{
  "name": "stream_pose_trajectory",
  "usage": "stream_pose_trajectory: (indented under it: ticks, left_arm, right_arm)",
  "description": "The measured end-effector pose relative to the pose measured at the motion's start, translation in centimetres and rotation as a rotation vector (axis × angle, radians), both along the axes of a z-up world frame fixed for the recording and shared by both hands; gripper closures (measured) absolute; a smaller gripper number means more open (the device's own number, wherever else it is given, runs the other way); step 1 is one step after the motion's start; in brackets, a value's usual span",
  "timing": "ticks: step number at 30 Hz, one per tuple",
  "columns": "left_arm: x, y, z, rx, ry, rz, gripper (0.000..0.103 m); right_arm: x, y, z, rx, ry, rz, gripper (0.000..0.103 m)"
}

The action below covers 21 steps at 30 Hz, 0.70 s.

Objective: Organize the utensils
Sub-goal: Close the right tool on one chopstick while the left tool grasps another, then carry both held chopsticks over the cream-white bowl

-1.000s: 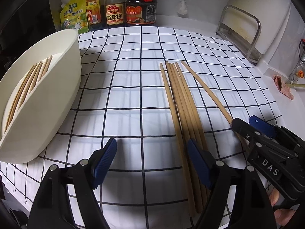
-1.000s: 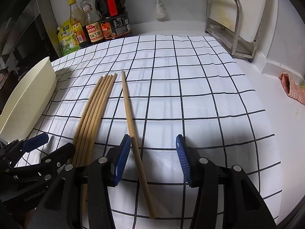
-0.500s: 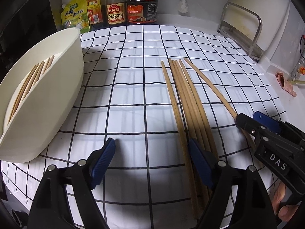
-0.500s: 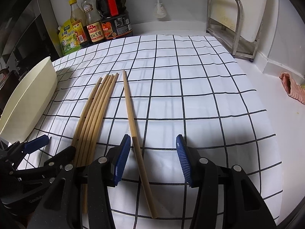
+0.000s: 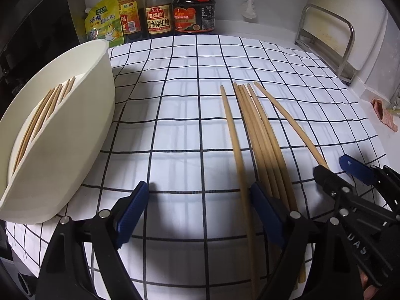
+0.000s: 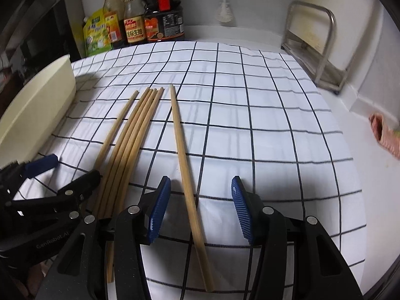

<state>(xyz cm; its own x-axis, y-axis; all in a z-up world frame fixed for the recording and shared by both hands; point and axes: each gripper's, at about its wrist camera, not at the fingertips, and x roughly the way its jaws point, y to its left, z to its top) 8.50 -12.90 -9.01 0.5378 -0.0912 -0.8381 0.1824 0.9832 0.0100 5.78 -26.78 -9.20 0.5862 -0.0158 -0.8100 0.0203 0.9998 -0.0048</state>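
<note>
Several wooden chopsticks (image 5: 262, 137) lie in a loose bundle on the checked cloth (image 5: 187, 100), with one more (image 5: 231, 125) just to their left. My left gripper (image 5: 200, 212) stands open low over the cloth, and that left chopstick runs between its fingers close to the right pad (image 5: 267, 215). A single chopstick (image 6: 182, 150) lies apart to the right of the bundle (image 6: 132, 137). My right gripper (image 6: 200, 208) is open around it, neither pad touching. A cream bin (image 5: 62, 150) on the left holds several chopsticks (image 5: 42, 115). Each gripper shows in the other's view, the right (image 5: 337, 168) and the left (image 6: 65, 172).
Sauce bottles (image 5: 157, 12) and a yellow seasoning pouch (image 5: 105, 22) stand along the back wall. A metal rack (image 5: 332, 40) with a white board stands at the back right. A pink cloth (image 5: 385, 115) lies on the white counter beyond the checked cloth's right edge.
Both grippers have hardly shifted and stay open. The right wrist view has tilted slightly. The chopsticks and the bin lie where they were.
</note>
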Motion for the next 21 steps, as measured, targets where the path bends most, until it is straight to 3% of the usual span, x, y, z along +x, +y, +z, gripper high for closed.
stream_pose_trajectory:
  ticks: [5, 7, 9, 13, 21]
  left_arm:
    - [-0.4, -0.5, 0.4, -0.009, -0.013, -0.023, 0.054]
    - [-0.7, -0.8, 0.5, -0.013, -0.012, -0.035, 0.077]
    - [-0.9, -1.0, 0.5, -0.016, -0.008, -0.044, 0.092]
    - [-1.3, -1.0, 0.5, -0.023, -0.005, -0.054, 0.096]
    - [-2.1, -0.2, 2.3, -0.089, 0.009, -0.084, 0.096]
  right_arm:
    - [0.3, -0.1, 0.0, -0.001, -0.002, 0.015, 0.056]
    - [0.3, 0.1, 0.0, 0.000, -0.007, 0.025, 0.065]
    - [0.2, 0.4, 0.1, -0.008, -0.010, 0.034, 0.092]
    - [0.0, 0.3, 0.1, 0.008, -0.013, 0.034, 0.096]
    - [-1.3, -0.7, 2.3, 0.148, -0.071, -0.030, 0.096]
